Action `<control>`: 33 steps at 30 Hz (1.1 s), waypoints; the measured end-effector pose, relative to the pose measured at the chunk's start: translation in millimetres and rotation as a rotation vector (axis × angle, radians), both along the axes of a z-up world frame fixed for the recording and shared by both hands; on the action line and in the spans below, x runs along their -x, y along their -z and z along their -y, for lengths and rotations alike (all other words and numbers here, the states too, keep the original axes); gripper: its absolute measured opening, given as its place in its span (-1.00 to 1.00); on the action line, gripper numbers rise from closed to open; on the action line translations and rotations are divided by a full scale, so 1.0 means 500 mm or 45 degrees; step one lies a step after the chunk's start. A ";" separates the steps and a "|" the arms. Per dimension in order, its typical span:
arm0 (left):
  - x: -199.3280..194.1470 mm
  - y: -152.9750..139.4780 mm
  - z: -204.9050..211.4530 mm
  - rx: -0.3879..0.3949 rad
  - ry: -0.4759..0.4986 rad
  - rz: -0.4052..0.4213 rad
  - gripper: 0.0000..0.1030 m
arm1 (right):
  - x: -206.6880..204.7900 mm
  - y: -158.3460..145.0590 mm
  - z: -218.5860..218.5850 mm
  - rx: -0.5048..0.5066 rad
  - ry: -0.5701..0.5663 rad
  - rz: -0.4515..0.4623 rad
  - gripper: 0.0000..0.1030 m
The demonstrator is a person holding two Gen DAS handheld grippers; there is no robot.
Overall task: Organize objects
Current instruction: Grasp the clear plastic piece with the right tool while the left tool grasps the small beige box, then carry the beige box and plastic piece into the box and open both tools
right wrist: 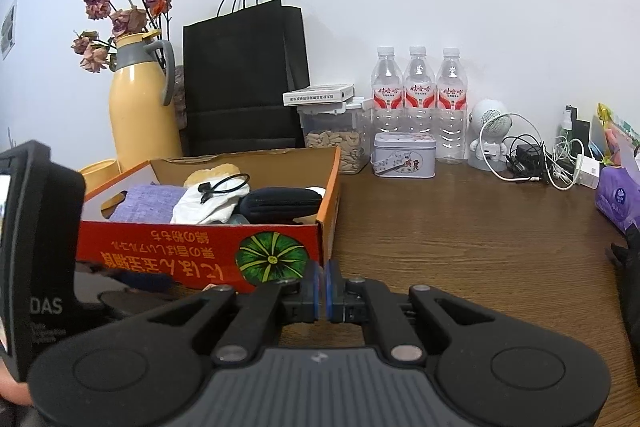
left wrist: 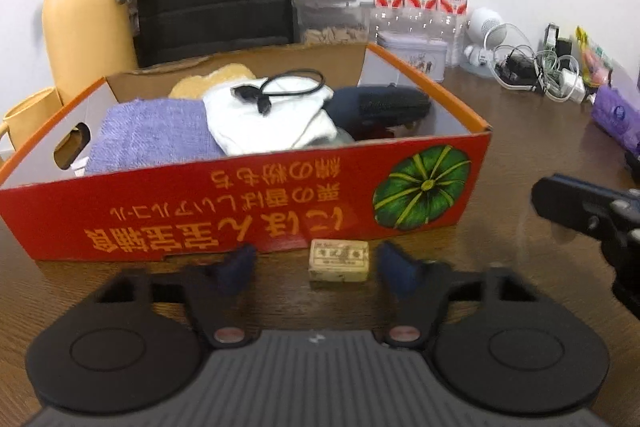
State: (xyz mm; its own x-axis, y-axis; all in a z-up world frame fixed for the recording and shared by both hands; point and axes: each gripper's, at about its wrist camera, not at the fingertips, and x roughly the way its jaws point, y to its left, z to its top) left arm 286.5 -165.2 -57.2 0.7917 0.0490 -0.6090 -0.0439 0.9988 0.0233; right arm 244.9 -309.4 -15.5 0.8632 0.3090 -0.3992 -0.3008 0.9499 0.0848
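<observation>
A red cardboard box [left wrist: 248,203] stands on the wooden table and holds folded cloths, a black cable and a dark pouch [left wrist: 380,107]. A small beige matchbox-like box [left wrist: 339,261] lies on the table just in front of it. My left gripper [left wrist: 314,267] is open, its blue-padded fingers on either side of the small box and slightly nearer. My right gripper [right wrist: 322,285] is shut and empty, low over the table by the red box's [right wrist: 200,251] right front corner. It also shows at the right of the left wrist view [left wrist: 580,211].
Behind the box stand a yellow thermos jug [right wrist: 140,115] with dried flowers, a black paper bag [right wrist: 244,79], a nut container [right wrist: 336,139], a tin [right wrist: 404,155] and three water bottles [right wrist: 418,99]. Cables and chargers [right wrist: 532,159] and a purple tissue pack [right wrist: 616,199] lie right.
</observation>
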 end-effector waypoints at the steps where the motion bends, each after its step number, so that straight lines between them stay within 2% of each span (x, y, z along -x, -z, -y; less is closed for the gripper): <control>1: 0.002 -0.001 0.001 0.002 0.006 0.007 -0.37 | 0.002 -0.001 -0.001 -0.001 -0.004 0.004 -0.95; 7: 0.012 -0.007 -0.005 0.011 -0.008 0.020 -0.39 | 0.012 -0.002 -0.005 -0.004 -0.012 0.014 -0.95; 21: 0.088 -0.053 -0.040 0.056 0.062 0.152 -0.39 | 0.033 -0.015 -0.010 -0.015 -0.010 0.076 -0.95; 28: 0.122 -0.100 -0.085 0.090 0.058 0.259 -0.39 | 0.047 -0.050 -0.039 -0.005 -0.033 0.141 -0.95; 33: 0.114 -0.132 -0.127 0.092 0.025 0.316 -0.39 | 0.030 -0.080 -0.071 -0.002 -0.070 0.157 -0.95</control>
State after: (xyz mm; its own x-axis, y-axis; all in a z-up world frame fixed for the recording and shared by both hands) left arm 229.4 -101.6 8.7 0.9178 -0.0048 -0.3970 -0.0196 0.9982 -0.0575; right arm 229.8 -273.8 24.6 0.8874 0.3576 -0.2908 -0.3604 0.9317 0.0458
